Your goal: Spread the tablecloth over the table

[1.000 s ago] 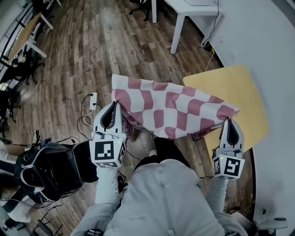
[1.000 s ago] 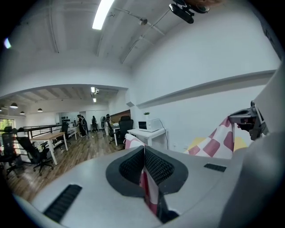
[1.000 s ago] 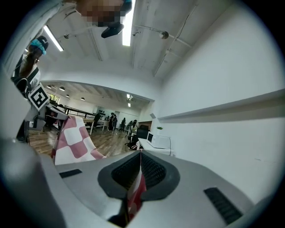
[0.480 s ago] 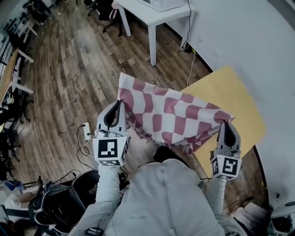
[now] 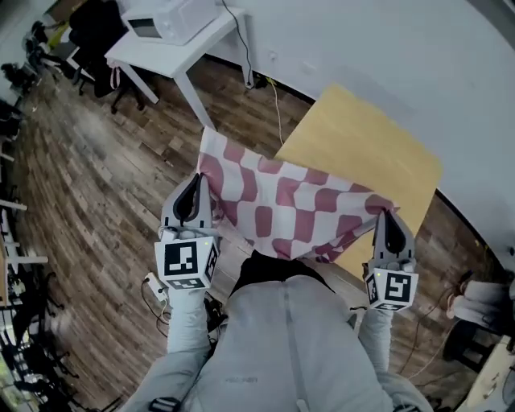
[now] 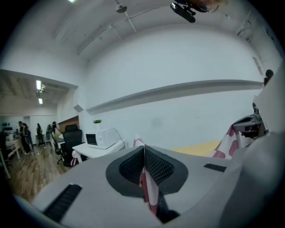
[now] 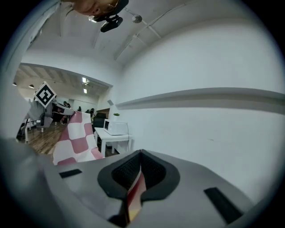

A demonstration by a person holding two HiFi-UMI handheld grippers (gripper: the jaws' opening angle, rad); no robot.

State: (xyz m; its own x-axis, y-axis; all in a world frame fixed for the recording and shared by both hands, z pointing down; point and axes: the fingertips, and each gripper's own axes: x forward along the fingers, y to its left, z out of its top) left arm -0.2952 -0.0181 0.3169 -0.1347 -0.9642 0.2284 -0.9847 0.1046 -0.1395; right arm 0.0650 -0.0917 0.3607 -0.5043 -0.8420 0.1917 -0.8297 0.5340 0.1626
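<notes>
A pink-and-white checked tablecloth (image 5: 282, 208) hangs stretched in the air between my two grippers, its far part over the near corner of the yellow-topped table (image 5: 366, 153). My left gripper (image 5: 195, 179) is shut on the cloth's left corner, and the fabric (image 6: 147, 189) shows pinched between its jaws. My right gripper (image 5: 388, 216) is shut on the right corner, with cloth (image 7: 133, 193) caught between its pads. The cloth (image 7: 78, 140) also shows to the left in the right gripper view.
A white table (image 5: 173, 44) with a microwave (image 5: 165, 18) stands at the upper left, with black chairs (image 5: 84, 28) beside it. The white wall (image 5: 386, 56) runs behind the yellow table. Cables (image 5: 278, 100) and a power strip (image 5: 154, 287) lie on the wooden floor (image 5: 96, 185).
The view has swung round: the yellow table has come more in front of me and the white table has entered at upper left. Both grippers still hold the cloth stretched.
</notes>
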